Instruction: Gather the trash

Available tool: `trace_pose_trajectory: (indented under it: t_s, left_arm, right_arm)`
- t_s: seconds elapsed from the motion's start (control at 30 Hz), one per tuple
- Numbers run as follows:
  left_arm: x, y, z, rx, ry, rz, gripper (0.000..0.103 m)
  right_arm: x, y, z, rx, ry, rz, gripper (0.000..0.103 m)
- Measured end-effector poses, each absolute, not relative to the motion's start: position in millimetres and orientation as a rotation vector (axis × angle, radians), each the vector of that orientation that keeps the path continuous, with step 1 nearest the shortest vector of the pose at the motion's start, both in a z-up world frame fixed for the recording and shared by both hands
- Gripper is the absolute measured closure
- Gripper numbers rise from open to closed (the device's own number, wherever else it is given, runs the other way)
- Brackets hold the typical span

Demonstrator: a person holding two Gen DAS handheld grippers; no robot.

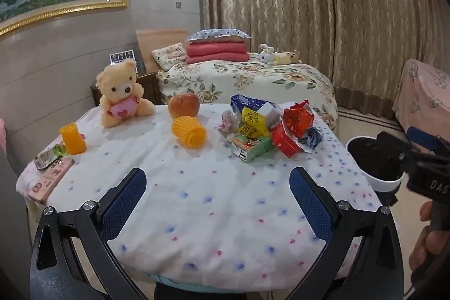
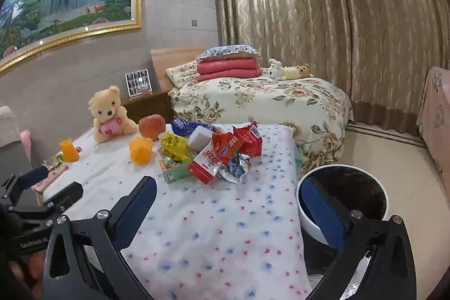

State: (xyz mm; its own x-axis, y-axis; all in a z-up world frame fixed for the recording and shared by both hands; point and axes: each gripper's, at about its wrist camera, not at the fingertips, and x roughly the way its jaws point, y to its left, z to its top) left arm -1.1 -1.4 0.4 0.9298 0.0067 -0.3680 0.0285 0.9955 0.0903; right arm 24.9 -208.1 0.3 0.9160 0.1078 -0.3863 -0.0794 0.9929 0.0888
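Observation:
A heap of trash (image 1: 270, 128) lies on the table's far right: crumpled red, yellow and blue wrappers, a green carton (image 1: 251, 146) and a red box (image 1: 284, 142). It also shows in the right wrist view (image 2: 213, 151). A white bin with a black liner (image 2: 343, 196) stands on the floor right of the table, also in the left wrist view (image 1: 374, 159). My left gripper (image 1: 218, 187) is open and empty over the near table. My right gripper (image 2: 227, 196) is open and empty, one finger over the table, one over the bin.
The floral cloth table (image 1: 211, 210) also bears a teddy bear (image 1: 121, 94), an apple (image 1: 184, 104), two yellow foam nets (image 1: 189, 132), a pink flat box (image 1: 50, 179) and a small wrapper at the left edge. A bed (image 1: 247, 78) stands behind.

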Motion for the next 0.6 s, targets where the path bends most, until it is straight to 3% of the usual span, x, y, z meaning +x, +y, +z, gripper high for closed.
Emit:
trace_pose_trajectory:
  t_s: [0.2, 0.6]
  left_arm:
    - [1.0, -0.6, -2.3, 0.036, 0.421, -0.031, 0.000]
    - [8.5, 13.4, -5.1, -0.005, 0.456, -0.044, 0.000]
  right_arm:
    - [33.6, -203.0, -8.2, 0.041, 0.500, 0.085, 0.000]
    - [34.7, -195.9, -7.1, 0.033, 0.506, 0.104, 0.000]
